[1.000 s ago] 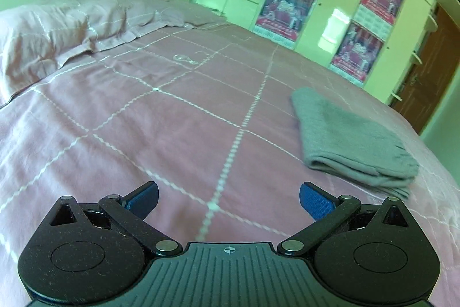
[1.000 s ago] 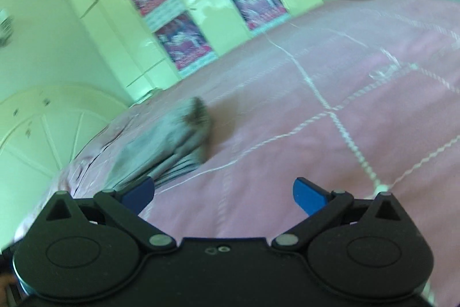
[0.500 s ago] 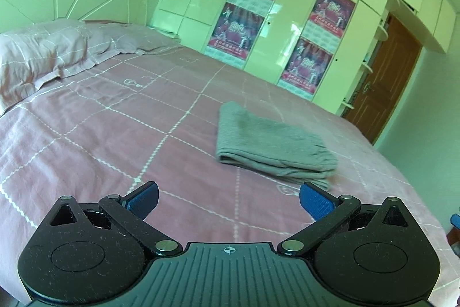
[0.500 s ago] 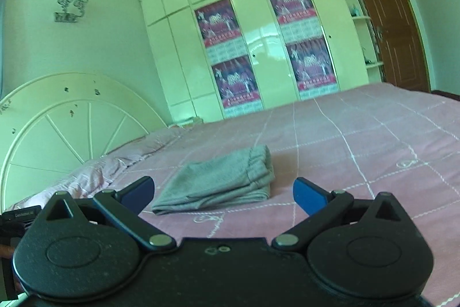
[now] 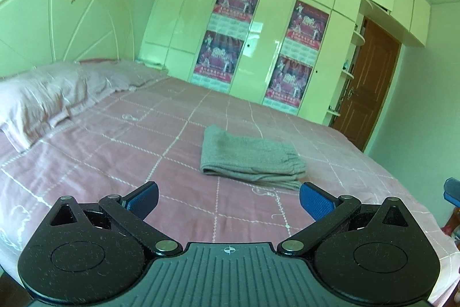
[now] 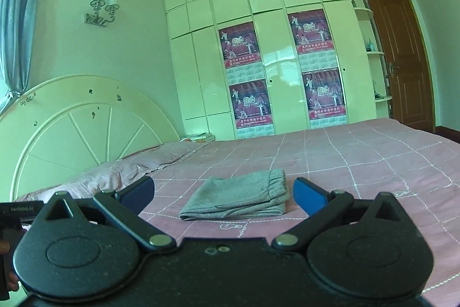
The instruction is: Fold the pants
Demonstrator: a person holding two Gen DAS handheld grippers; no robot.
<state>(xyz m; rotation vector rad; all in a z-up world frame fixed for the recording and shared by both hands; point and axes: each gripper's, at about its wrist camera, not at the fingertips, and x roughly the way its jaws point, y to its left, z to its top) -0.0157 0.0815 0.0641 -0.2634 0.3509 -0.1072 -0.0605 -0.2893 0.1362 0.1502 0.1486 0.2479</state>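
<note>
Grey pants [image 5: 249, 158] lie folded into a compact rectangle on the pink bedspread [image 5: 115, 151], with the elastic waistband at the right end. My left gripper [image 5: 228, 199] is open, well back from the pants and holding nothing. In the right wrist view the same folded pants [image 6: 238, 199] sit beyond my right gripper [image 6: 223, 194], which is open and empty too, with its blue pads wide apart. Neither gripper touches the cloth. A blue pad of the right gripper [image 5: 452, 190] shows at the right edge of the left wrist view.
Pink pillows [image 5: 43, 97] lie at the head of the bed under a white headboard [image 6: 74, 128]. A white wardrobe [image 5: 258, 28] with posters lines the far wall, and a brown door [image 5: 371, 88] stands at its right. The left hand-held unit [image 6: 11, 220] shows at the left edge.
Both grippers have pulled back and risen away from the bed. The pants now look smaller and farther off, and they have not moved. Both stayed open.
</note>
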